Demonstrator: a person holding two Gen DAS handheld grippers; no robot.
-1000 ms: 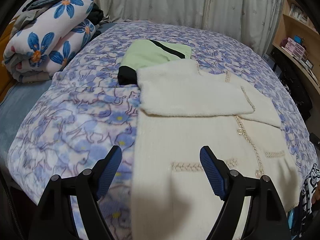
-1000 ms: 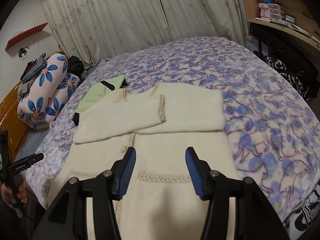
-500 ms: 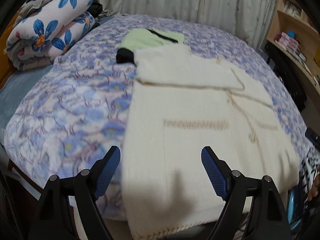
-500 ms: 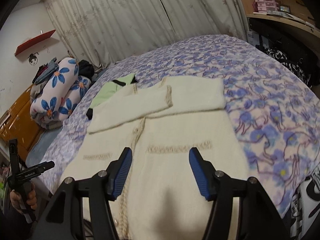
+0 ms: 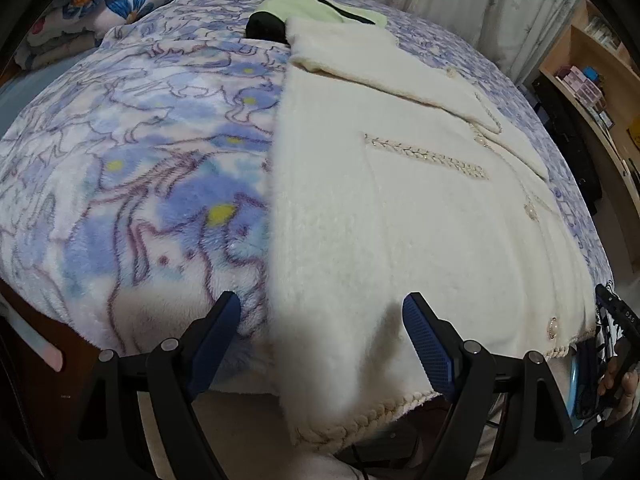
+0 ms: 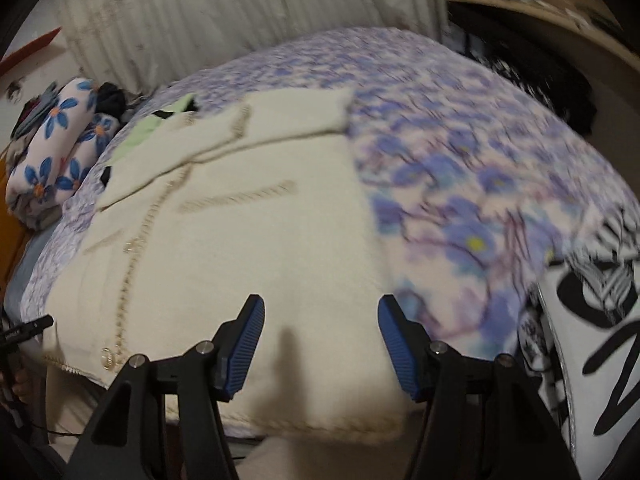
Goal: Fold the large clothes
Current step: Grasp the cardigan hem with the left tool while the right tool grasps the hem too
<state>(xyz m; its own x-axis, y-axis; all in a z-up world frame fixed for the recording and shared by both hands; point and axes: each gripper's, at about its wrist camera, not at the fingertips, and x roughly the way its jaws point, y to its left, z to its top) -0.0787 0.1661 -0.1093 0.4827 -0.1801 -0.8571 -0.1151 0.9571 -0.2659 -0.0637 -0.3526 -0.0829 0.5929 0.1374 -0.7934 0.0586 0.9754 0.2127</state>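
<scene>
We see one cream fuzzy knit cardigan (image 5: pixel 400 208) with braided trim and pearl buttons lying flat on the blue-and-lilac fleece-covered bed (image 5: pixel 140 168), both sleeves folded across. Both grippers, left (image 5: pixel 324 344) and right (image 6: pixel 320 344), hover above its hem, jaws apart and empty.

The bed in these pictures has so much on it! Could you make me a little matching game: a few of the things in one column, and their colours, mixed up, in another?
Things:
1. cardigan
2. blanket
3. folded garment behind the cardigan
4. rolled quilt at the bed's far left

Colours:
A. light green with a black stripe
B. white with big blue flowers
C. cream with braided trim and pearl buttons
D. lilac and blue with yellow spots

Pairs: 1-C, 2-D, 3-A, 4-B
</scene>
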